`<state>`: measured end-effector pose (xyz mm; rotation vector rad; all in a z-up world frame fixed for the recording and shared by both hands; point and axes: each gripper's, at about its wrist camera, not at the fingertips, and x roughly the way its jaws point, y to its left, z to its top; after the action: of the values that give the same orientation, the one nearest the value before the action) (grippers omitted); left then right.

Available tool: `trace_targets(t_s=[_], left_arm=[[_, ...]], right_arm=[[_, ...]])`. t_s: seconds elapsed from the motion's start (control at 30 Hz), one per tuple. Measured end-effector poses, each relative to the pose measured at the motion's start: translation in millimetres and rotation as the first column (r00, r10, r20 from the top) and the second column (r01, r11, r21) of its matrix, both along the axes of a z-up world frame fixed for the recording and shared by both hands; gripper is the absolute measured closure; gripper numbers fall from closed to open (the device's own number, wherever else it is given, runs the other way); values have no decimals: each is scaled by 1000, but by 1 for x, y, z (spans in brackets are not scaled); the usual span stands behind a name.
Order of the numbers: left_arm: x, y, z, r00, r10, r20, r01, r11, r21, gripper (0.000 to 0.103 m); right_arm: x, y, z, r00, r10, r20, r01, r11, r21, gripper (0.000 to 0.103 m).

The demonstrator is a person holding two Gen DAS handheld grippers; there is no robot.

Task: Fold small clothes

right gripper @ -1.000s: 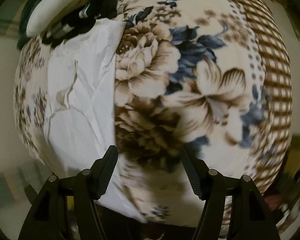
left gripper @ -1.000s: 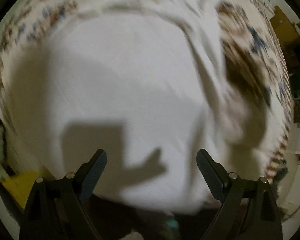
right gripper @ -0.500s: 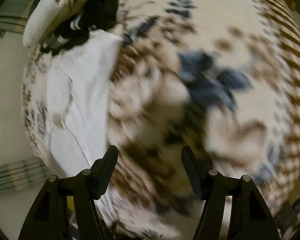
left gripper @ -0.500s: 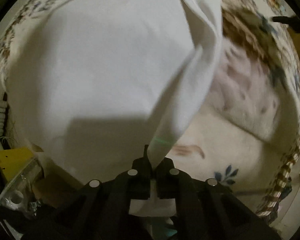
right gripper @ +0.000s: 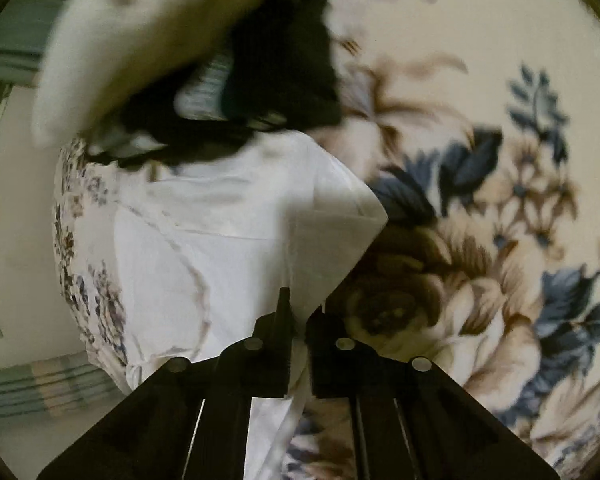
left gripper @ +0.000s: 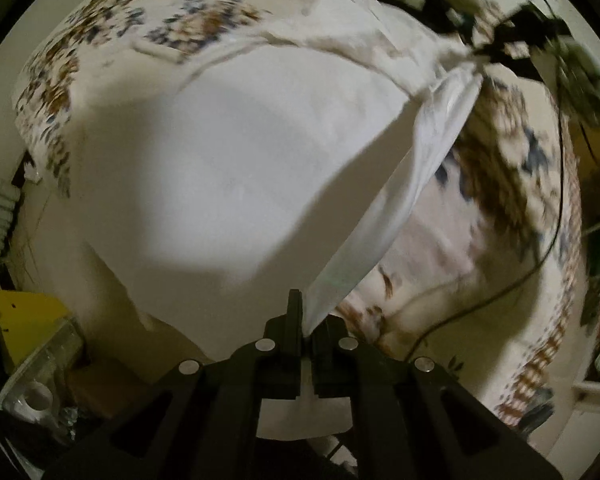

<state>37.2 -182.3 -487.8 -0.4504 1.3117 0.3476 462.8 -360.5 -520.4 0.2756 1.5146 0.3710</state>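
A white garment (left gripper: 240, 152) lies spread on a floral bedspread (left gripper: 512, 184). My left gripper (left gripper: 307, 332) is shut on the garment's near right edge, and the cloth rises from it as a taut band toward the far right. There the right gripper shows in the left wrist view (left gripper: 476, 54), pinching the other end. In the right wrist view my right gripper (right gripper: 300, 326) is shut on a lifted corner of the white garment (right gripper: 220, 240).
A pile of dark and striped clothes (right gripper: 276, 64) and a cream pillow (right gripper: 140, 40) lie at the far end of the bed. A black cable (left gripper: 532, 264) runs over the bedspread. A yellow object (left gripper: 24, 320) and clutter sit beside the bed at lower left.
One second ago both grippers were open. The left closed on the garment's edge first, then the right moved to the garment and closed on its corner. The edge is now lifted between them.
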Motion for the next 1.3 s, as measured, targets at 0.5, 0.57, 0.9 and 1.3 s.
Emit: trace_targets(t_s=[0.5, 0.57, 0.9, 1.3], left_arm=[[20, 211, -21, 996, 80, 30, -78, 994, -75, 101], [25, 234, -46, 997, 76, -2, -76, 990, -115, 97], [-32, 298, -112, 979, 145, -145, -180, 946, -268, 62], [57, 314, -43, 993, 88, 74, -61, 949, -309, 38]], right_arm=[[25, 238, 53, 985, 132, 115, -102, 967, -234, 98], [31, 268, 31, 983, 148, 104, -112, 950, -293, 98], [-7, 263, 26, 991, 135, 28, -125, 968, -216, 36], [-72, 106, 3, 991, -124, -56, 122, 992, -33, 28]])
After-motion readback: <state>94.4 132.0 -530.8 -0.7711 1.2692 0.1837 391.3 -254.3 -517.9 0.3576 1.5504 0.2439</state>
